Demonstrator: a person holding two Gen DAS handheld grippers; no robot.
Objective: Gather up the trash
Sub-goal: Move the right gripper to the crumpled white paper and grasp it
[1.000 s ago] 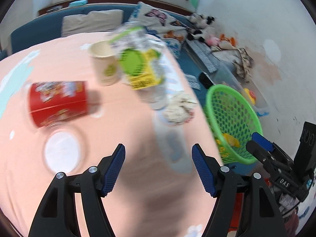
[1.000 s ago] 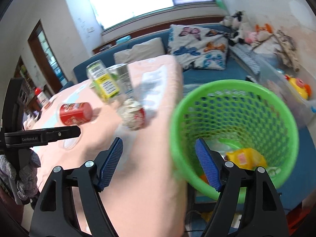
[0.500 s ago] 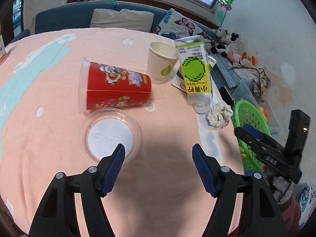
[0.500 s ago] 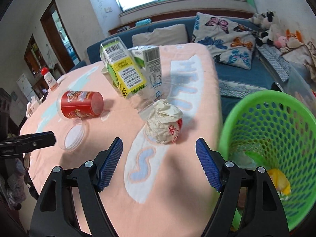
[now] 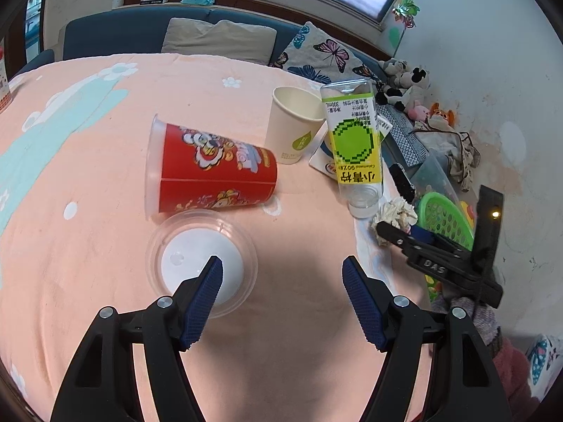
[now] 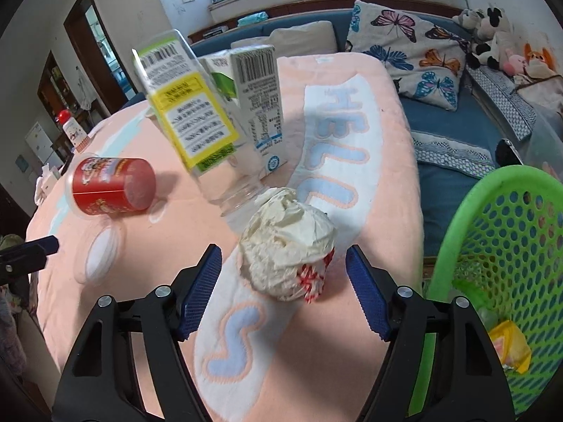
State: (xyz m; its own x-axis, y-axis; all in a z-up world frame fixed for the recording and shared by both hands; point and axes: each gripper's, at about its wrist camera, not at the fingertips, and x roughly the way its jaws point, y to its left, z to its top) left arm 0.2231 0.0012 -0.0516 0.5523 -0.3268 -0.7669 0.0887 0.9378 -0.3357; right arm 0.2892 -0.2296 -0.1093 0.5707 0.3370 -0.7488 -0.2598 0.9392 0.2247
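Crumpled paper ball between my right claw's closing jaws, on the peach tablecloth.

The paper ball (image 6: 286,248) lies on the tablecloth (image 6: 352,334) just ahead of my right claw (image 6: 283,274), between its two blue pads, which are closing but do not touch it. Behind it leans an upside-down bottle (image 6: 197,119) against a carton (image 6: 258,98); the green basket (image 6: 454,232) stands at the right. My left claw (image 5: 282,274) hangs apart and empty, beside a clear lid (image 5: 200,246) and a red cup (image 5: 214,168).
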